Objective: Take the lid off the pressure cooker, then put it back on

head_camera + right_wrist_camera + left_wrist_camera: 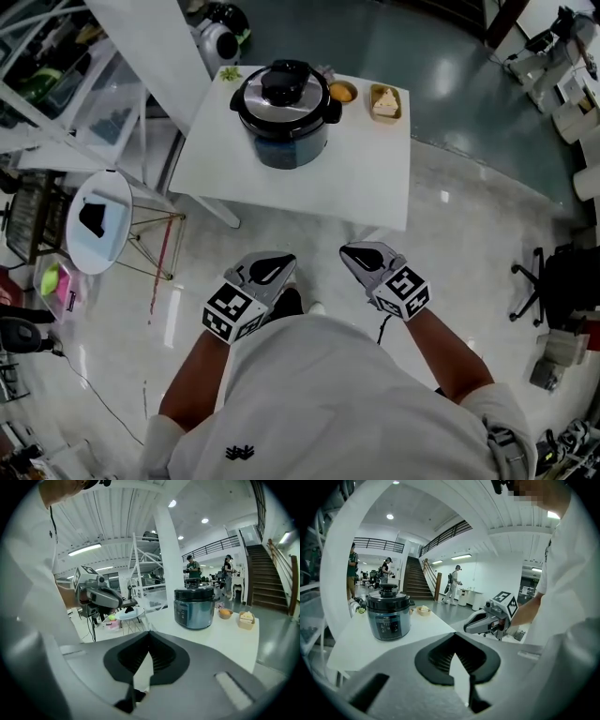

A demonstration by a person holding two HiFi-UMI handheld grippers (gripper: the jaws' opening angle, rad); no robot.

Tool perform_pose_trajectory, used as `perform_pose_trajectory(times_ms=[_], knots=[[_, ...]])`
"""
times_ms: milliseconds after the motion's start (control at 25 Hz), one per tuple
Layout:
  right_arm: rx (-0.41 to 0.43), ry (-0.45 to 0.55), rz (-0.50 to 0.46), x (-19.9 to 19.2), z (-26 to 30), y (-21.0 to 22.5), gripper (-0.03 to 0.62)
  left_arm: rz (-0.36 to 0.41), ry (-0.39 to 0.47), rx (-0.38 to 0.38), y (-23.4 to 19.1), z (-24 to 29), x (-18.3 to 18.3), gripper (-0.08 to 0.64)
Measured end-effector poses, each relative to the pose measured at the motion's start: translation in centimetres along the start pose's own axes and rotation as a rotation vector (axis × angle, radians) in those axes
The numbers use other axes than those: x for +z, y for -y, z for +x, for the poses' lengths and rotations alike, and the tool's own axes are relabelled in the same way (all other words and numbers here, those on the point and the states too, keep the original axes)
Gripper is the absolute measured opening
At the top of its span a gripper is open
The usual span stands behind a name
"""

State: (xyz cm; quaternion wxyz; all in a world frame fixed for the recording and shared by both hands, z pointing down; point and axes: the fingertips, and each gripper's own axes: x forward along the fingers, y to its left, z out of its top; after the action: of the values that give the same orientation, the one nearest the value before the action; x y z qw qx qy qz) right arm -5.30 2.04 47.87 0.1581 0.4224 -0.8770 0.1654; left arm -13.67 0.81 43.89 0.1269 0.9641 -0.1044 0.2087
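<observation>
Head view: left tool (278,263) and right tool (360,253) pressed together, empty, short of desk (375,183) bearing lidded pressure cooker (284,117).

head view: over me, steeply down, table (375,178) ahead below | both gripper views: low, forward along my own jaws, facing it | shared: pressure cooker (285,112), well off in all three

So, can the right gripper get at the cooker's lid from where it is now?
Probably not yet: the right gripper hangs short of the table, well back from the lid. Nothing stands in between, though.
</observation>
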Motion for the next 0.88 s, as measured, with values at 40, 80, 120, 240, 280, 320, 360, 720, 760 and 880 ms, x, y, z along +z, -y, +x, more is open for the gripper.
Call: perform_pose_trajectory(times_ms=[40,80,120,240,280,320,360,720,760,880], knots=[[-0.002,0.006,0.005,-0.3,-0.5,-0.5,0.013,0.001,-0.001,0.008,0.5,-0.2,-0.3,0.006],[-0.003,0.011,0.009,-0.6,-0.9,-1.0,0.013,0.002,-0.002,0.015,1.0,-0.4,-0.6,0.006],[-0.003,0.014,0.011,-0.8,-1.2,-1.5,0.013,0.002,-0.005,0.019,1.5,-0.6,-0.9,0.006],[-0.003,0.019,0.012,-1.5,-2.2,-2.7,0.012,0.0,-0.014,0.024,3.1,-1.1,-2.0,0.006],[-0.004,0.021,0.011,-1.6,-2.5,-3.1,0.012,-0.002,-0.016,0.024,3.6,-1.3,-2.3,0.006],[-0.006,0.023,0.01,-1.7,-2.8,-3.4,0.012,-0.005,-0.017,0.024,4.1,-1.5,-2.6,0.006],[-0.007,0.026,0.007,-1.8,-3.0,-3.8,0.012,-0.007,-0.018,0.024,4.6,-1.7,-2.9,0.006],[0.003,0.031,-0.006,-2.3,-3.9,-6.2,0.012,-0.006,-0.021,0.025,6.6,-2.8,-3.8,0.006],[0.005,0.032,-0.009,-2.2,-3.9,-6.3,0.012,-0.007,-0.017,0.029,6.6,-2.9,-3.8,0.006],[0.013,0.036,-0.018,-2.0,-3.6,-6.9,0.012,-0.017,-0.013,0.04,6.5,-3.6,-4.3,0.006]])
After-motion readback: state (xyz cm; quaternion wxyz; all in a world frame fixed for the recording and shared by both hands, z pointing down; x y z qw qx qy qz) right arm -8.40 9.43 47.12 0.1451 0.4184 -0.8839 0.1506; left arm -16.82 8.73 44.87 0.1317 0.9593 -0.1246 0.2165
